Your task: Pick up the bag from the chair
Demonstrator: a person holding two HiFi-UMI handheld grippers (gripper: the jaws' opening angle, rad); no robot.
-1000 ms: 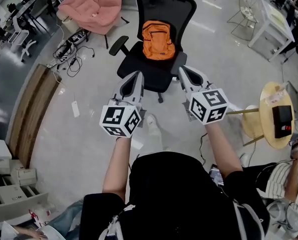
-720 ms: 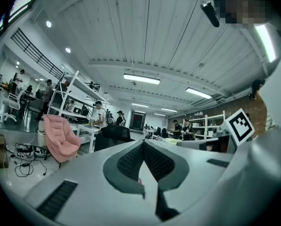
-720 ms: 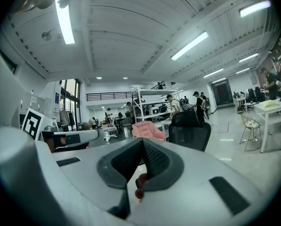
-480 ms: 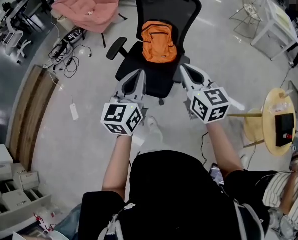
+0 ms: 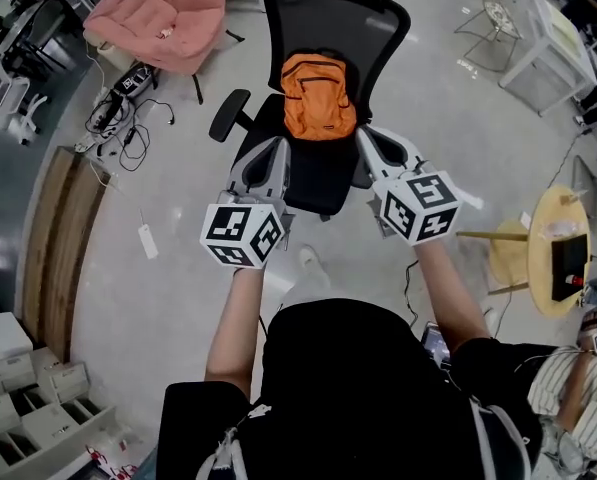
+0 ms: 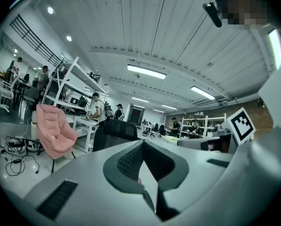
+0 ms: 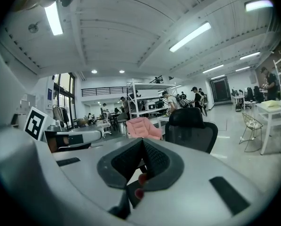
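Note:
An orange backpack [image 5: 318, 96] stands upright on the seat of a black mesh office chair [image 5: 334, 23], leaning on its backrest. In the head view my left gripper [image 5: 270, 150] is over the seat's front left corner and my right gripper [image 5: 366, 136] is by the seat's right side, both short of the bag. Each is shut with nothing between its jaws. The left gripper view shows the left gripper [image 6: 142, 142] with the chair's back [image 6: 116, 128] beyond it. The right gripper view shows the right gripper [image 7: 142, 140] with the chair's back [image 7: 192, 125] behind; the bag is hidden in both.
A pink armchair [image 5: 163, 18] stands at the back left, with cables [image 5: 113, 118] on the floor beside it. A wooden platform [image 5: 63, 228] runs along the left. A round wooden table [image 5: 556, 238] and a white table [image 5: 553, 48] are on the right.
The person has stepped closer to the chair. Both grippers now reach the seat's front corners, nearer the bag. Both stay shut.

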